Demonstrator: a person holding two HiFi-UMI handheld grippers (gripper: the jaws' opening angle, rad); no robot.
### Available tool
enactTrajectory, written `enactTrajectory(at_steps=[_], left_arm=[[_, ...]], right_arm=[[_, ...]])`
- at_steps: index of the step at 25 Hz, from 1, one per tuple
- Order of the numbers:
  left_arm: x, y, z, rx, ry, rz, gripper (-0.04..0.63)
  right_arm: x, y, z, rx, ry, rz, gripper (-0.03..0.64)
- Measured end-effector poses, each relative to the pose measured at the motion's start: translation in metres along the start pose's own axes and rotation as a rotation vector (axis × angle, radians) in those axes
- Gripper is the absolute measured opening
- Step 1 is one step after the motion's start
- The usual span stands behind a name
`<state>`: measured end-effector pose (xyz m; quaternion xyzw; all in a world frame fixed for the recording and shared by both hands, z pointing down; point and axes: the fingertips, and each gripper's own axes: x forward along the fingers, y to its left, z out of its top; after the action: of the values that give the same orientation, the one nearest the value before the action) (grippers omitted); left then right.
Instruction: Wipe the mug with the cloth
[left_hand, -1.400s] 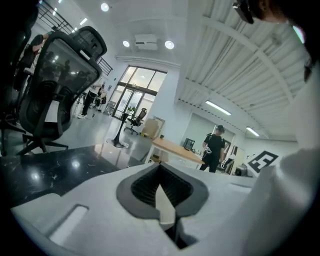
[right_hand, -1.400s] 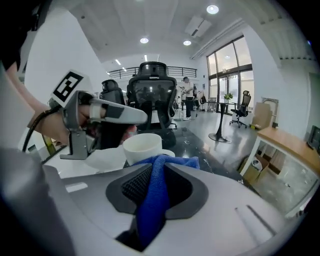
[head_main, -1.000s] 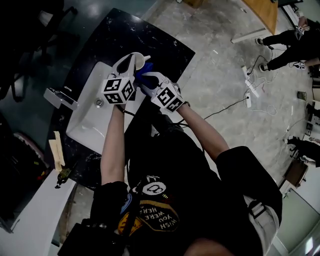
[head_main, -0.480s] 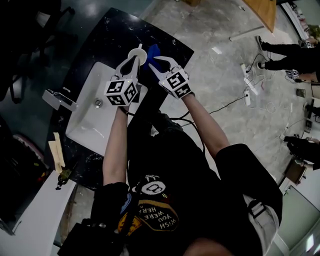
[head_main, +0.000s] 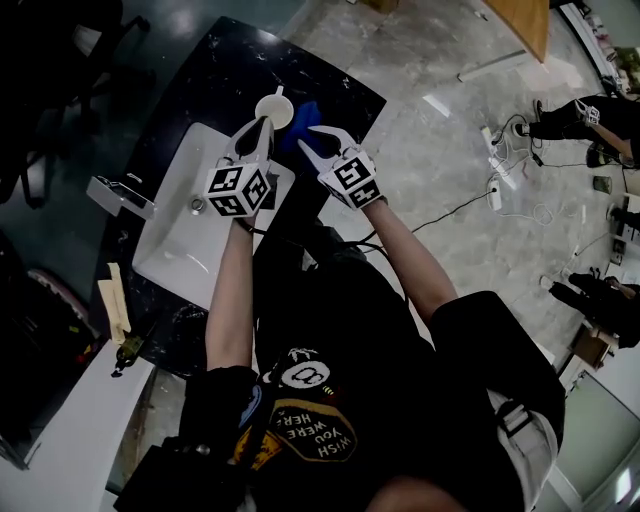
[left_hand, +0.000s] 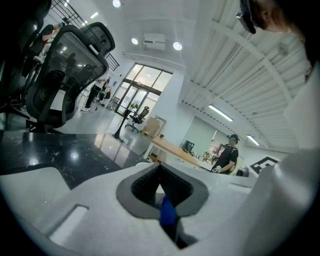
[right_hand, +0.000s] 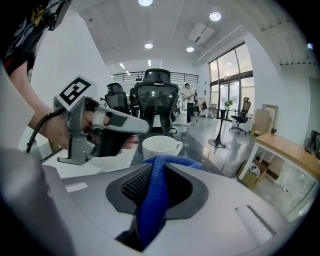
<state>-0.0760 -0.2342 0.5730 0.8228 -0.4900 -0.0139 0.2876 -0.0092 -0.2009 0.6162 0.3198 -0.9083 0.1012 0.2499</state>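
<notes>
The white mug (head_main: 274, 106) stands upright on the black counter (head_main: 225, 70), just past the sink; in the right gripper view the mug (right_hand: 160, 146) shows its handle to the right. My left gripper (head_main: 264, 124) points at the mug from the near side with its jaws shut and nothing held; its jaws (left_hand: 161, 172) meet in its own view, with a sliver of blue showing low in the gap. My right gripper (head_main: 312, 136) is shut on the blue cloth (head_main: 303, 111), which hangs bunched between its jaws (right_hand: 160, 167) just right of the mug.
A white sink basin (head_main: 185, 250) with a tap (head_main: 118, 194) is set in the counter under my arms. Cables and a power strip (head_main: 497, 185) lie on the floor to the right. People stand at the far right. Black office chairs (right_hand: 157, 102) stand beyond the counter.
The mug went from between the left jaws over the sink's edge to standing on the counter. The left jaws let go of it and closed. Both grippers moved away from me.
</notes>
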Motion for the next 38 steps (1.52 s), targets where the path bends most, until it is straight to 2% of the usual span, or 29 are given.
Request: enactTrajectory(at_steps=[3, 6, 8, 10, 13, 14, 15, 16, 21, 26, 31, 38], left_arm=[[-0.018, 0.002, 0.0, -0.01, -0.019, 0.021, 0.003], [-0.036, 0.0, -0.008, -0.004, -0.016, 0.045, 0.003], [-0.048, -0.004, -0.016, -0.006, -0.005, 0.058, 0.003], [-0.062, -0.012, -0.026, -0.015, 0.007, 0.067, 0.003], [-0.079, -0.025, -0.037, -0.042, 0.019, 0.074, 0.003], [-0.083, -0.029, -0.038, -0.05, 0.019, 0.075, 0.003], [-0.086, -0.033, -0.038, -0.051, 0.016, 0.076, 0.003], [-0.089, -0.039, -0.038, -0.043, 0.013, 0.075, 0.003], [-0.099, -0.064, -0.044, 0.025, 0.041, 0.089, 0.003], [-0.119, -0.08, -0.046, 0.049, 0.022, 0.167, 0.003], [-0.127, -0.106, -0.044, 0.114, 0.009, 0.197, 0.003], [-0.136, -0.125, -0.051, 0.114, -0.025, 0.223, 0.003]], right_arm=[[0.002, -0.041, -0.014, 0.047, 0.009, -0.107, 0.077], [0.006, -0.05, -0.049, 0.128, 0.098, -0.09, 0.15], [-0.008, -0.045, -0.052, 0.139, 0.076, -0.1, 0.162], [-0.031, -0.037, -0.043, 0.152, 0.005, -0.137, 0.166], [-0.064, -0.024, -0.024, 0.201, -0.11, -0.188, 0.135], [-0.072, -0.02, -0.017, 0.209, -0.137, -0.201, 0.099], [-0.078, -0.015, -0.01, 0.21, -0.159, -0.209, 0.023], [-0.083, -0.009, -0.003, 0.208, -0.18, -0.208, 0.003], [-0.099, 0.018, 0.022, 0.193, -0.239, -0.186, 0.002], [-0.119, 0.033, 0.023, 0.201, -0.239, -0.148, 0.002], [-0.141, 0.034, 0.021, 0.207, -0.254, -0.123, 0.002], [-0.159, 0.041, 0.015, 0.199, -0.272, -0.096, 0.002]])
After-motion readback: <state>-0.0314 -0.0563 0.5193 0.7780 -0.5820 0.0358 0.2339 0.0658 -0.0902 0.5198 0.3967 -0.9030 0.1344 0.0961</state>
